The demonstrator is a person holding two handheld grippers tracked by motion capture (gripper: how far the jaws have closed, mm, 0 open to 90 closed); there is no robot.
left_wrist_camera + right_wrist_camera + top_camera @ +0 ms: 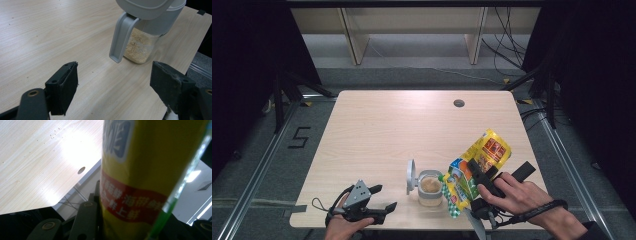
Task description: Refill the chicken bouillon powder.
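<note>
A pale wood bench (377, 135) stands on grey floor, dark curtains either side. Lower centre, a jar (430, 188) holds tan grains, lid (411, 176) flipped open. My right fingers (482, 176) grip a yellow bag (477, 167) tilted over it; my left fingers (383, 197) rest open, lower left.

Up close we see a glossy yellow plastic snack pouch (150, 157) with a red band of white characters and a blue-and-white label near its top, its green edge running down the right. Our right gripper (105, 230) clamps it from below. To the left lies the pale wooden table (37, 165), a round hole (81, 170) near its far edge.
</note>
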